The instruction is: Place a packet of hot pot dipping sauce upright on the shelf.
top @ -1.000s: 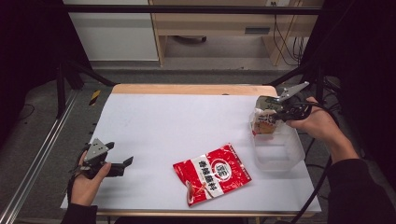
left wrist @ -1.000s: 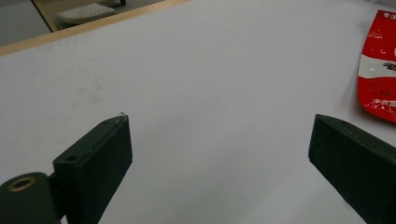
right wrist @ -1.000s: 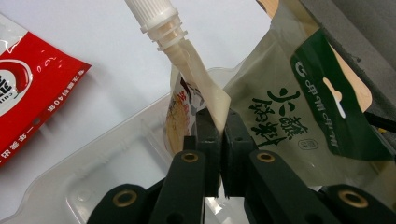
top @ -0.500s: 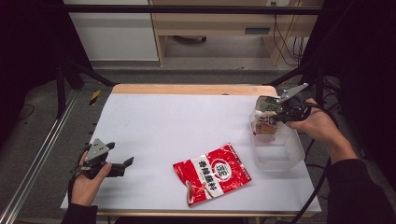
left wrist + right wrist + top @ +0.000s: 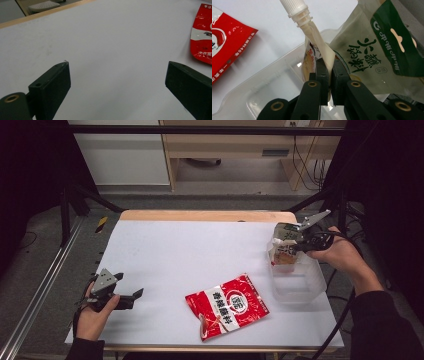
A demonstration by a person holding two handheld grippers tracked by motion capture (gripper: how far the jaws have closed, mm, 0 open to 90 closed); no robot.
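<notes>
R gripper point(image 5: 328, 75) clamped on spouted pouch point(image 5: 322, 53) over clear tub point(image 5: 300, 282); L gripper point(image 5: 117, 82) open, idle. Thin pinch, could slip, miss tub.

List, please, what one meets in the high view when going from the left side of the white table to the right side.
Left gripper, open, in the person's left hand → red snack packet lying flat → clear plastic container → right gripper, shut on a cream spouted pouch over the container's far end.
</notes>
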